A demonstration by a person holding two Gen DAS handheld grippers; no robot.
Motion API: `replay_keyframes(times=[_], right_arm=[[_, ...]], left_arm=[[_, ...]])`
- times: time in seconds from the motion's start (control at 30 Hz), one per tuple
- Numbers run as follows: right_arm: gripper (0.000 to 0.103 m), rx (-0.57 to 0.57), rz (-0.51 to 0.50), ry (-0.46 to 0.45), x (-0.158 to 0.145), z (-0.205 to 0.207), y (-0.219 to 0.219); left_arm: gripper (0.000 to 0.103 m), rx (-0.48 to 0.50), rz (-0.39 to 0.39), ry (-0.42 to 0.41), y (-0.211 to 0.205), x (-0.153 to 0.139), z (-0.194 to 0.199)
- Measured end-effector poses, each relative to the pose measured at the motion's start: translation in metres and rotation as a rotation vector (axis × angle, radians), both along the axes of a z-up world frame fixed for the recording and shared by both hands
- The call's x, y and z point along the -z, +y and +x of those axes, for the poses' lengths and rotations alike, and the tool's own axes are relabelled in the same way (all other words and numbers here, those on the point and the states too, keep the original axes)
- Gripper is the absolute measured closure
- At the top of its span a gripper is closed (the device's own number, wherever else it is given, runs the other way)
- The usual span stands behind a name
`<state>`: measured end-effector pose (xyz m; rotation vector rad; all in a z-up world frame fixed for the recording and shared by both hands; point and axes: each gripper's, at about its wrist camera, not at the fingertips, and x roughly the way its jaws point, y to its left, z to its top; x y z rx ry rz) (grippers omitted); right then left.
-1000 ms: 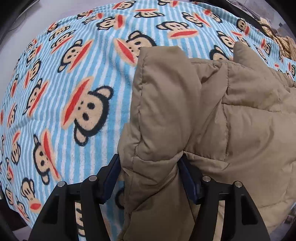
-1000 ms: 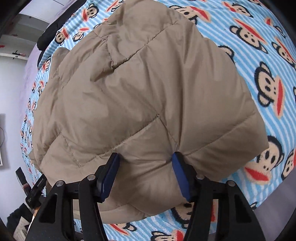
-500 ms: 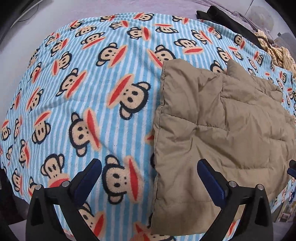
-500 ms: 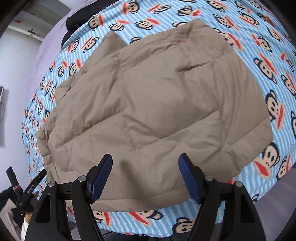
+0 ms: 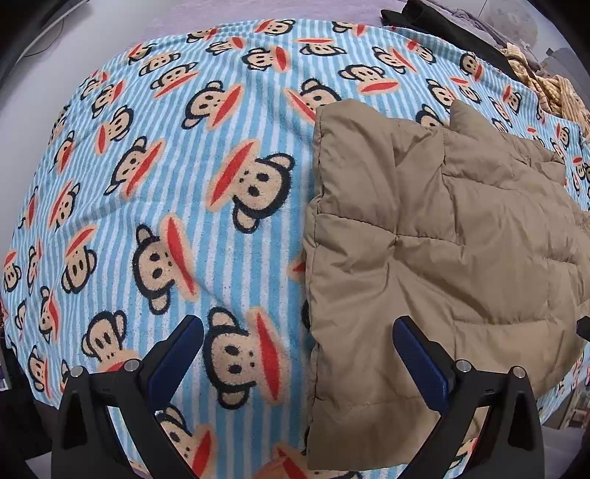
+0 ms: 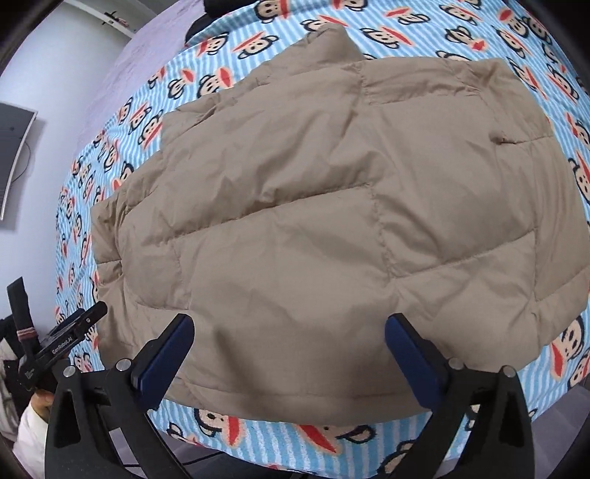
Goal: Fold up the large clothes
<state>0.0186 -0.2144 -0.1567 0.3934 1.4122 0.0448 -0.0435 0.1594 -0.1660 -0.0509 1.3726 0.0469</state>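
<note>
A tan quilted puffer jacket (image 5: pixel 435 235) lies folded flat on a blue striped monkey-print blanket (image 5: pixel 177 184). In the right wrist view the jacket (image 6: pixel 332 206) fills most of the frame. My left gripper (image 5: pixel 297 350) is open and empty, above the jacket's left edge and the blanket. My right gripper (image 6: pixel 289 346) is open and empty, above the jacket's near hem. The left gripper also shows at the left edge of the right wrist view (image 6: pixel 62 342).
A black garment (image 5: pixel 438 22) and a yellow knitted item (image 5: pixel 545 88) lie at the far right of the bed. The bed's near edge (image 6: pixel 295 453) runs below the jacket. A wall-mounted screen (image 6: pixel 14 154) is at left.
Both grippers let go of the jacket, opened wide and pulled back and up. The jacket dropped and now lies flat on the blanket.
</note>
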Motion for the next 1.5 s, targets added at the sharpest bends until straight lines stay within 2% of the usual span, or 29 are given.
replay_keyframes(times=[0.13,0.23,0.3,0.37,0.43,0.53,0.63,0.7,0.8,1.0,1.03,1.07,1.1,1.17,1.27,1.43,1.5], right_arm=[[0.000,-0.058,-0.006,0.055,0.009,0.005,0.015],[0.000,-0.069,-0.021,0.093,0.015,0.007,0.017],[0.000,-0.070,-0.015,0.097,0.018,0.008,0.018],[0.000,-0.077,-0.013,0.104,0.021,0.009,0.019],[0.000,-0.084,-0.015,0.109,0.024,0.009,0.020],[0.000,-0.095,-0.020,0.113,0.027,0.009,0.022],[0.000,-0.102,-0.025,0.119,0.029,0.009,0.023],[0.000,-0.102,-0.027,0.123,0.030,0.010,0.024],[0.000,-0.101,-0.026,0.127,0.031,0.011,0.025],[0.000,-0.111,-0.035,0.131,0.033,0.012,0.028],[0.000,-0.111,-0.037,0.131,0.034,0.012,0.028],[0.000,-0.111,-0.039,0.132,0.034,0.012,0.029],[0.000,-0.110,-0.041,0.133,0.035,0.013,0.030],[0.000,-0.109,-0.044,0.134,0.036,0.013,0.030],[0.000,-0.105,-0.042,0.137,0.037,0.014,0.031],[0.000,-0.077,-0.008,0.131,0.029,0.011,0.023],[0.000,-0.047,-0.002,0.105,0.021,0.010,0.016]], left_arm=[[0.000,0.008,-0.005,0.009,0.009,0.007,0.006],[0.000,0.065,-0.086,0.010,0.022,0.011,0.015],[0.000,0.105,-0.180,0.022,0.034,0.016,0.022],[0.000,0.128,-0.301,0.071,0.045,0.029,0.029],[0.000,0.148,-0.387,0.114,0.049,0.043,0.033],[0.000,0.201,-0.498,0.165,0.037,0.061,0.035],[0.000,0.270,-0.593,0.185,0.014,0.067,0.035],[0.000,0.322,-0.622,0.188,-0.001,0.067,0.036],[0.000,0.384,-0.605,0.203,-0.021,0.071,0.044],[0.000,0.422,-0.643,0.256,-0.035,0.081,0.060],[0.002,0.427,-0.641,0.260,-0.037,0.081,0.060],[0.019,0.434,-0.652,0.259,-0.038,0.078,0.059],[0.041,0.430,-0.678,0.268,-0.039,0.077,0.060],[0.063,0.393,-0.760,0.291,-0.037,0.075,0.060],[0.071,0.368,-0.793,0.268,-0.033,0.062,0.056],[0.071,0.355,-0.875,0.213,-0.030,0.023,0.046],[0.071,0.376,-0.878,0.192,-0.033,0.006,0.041]])
